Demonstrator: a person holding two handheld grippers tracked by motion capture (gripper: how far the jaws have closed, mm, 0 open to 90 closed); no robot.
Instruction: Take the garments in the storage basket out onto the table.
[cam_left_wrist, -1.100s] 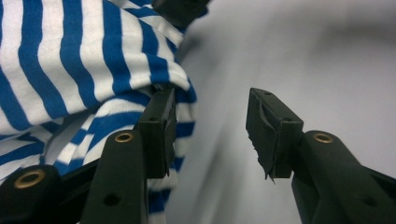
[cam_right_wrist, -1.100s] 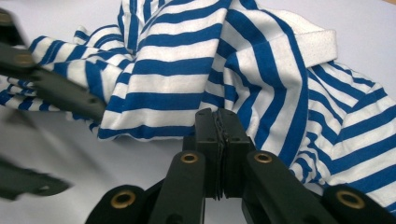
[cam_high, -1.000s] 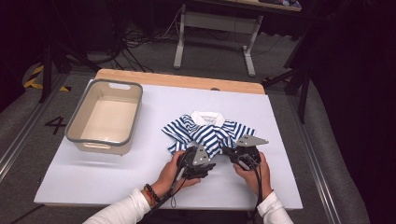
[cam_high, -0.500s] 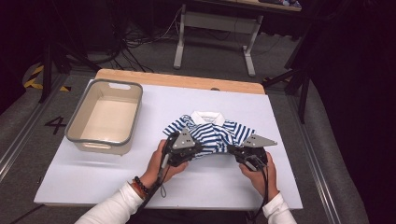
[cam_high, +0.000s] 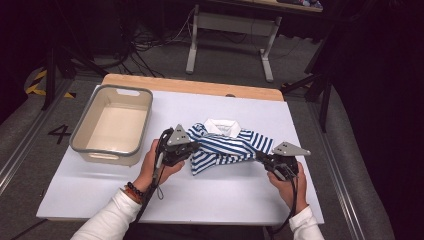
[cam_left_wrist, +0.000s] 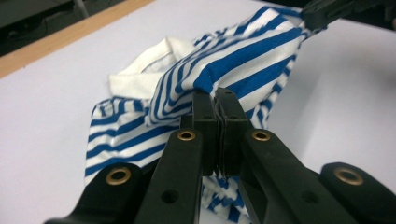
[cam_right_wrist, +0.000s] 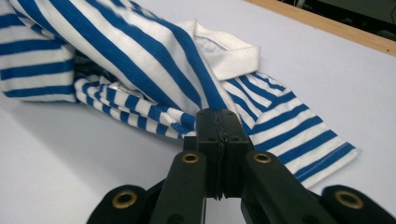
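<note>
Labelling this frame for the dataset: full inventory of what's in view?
striped shirt: 1, blue and white with white collar, middle of the mat, stretched between both grippers
tub: 1, grey rim, cream inside, nothing in it, left side of the mat
mat: 1, white, covers the table
table: 1, wooden far edge showing
left gripper: 1, black, shut on the shirt's left edge
right gripper: 1, black, shut on the shirt's right edge
hands: 2, white sleeves, bead bracelet on the left wrist
</note>
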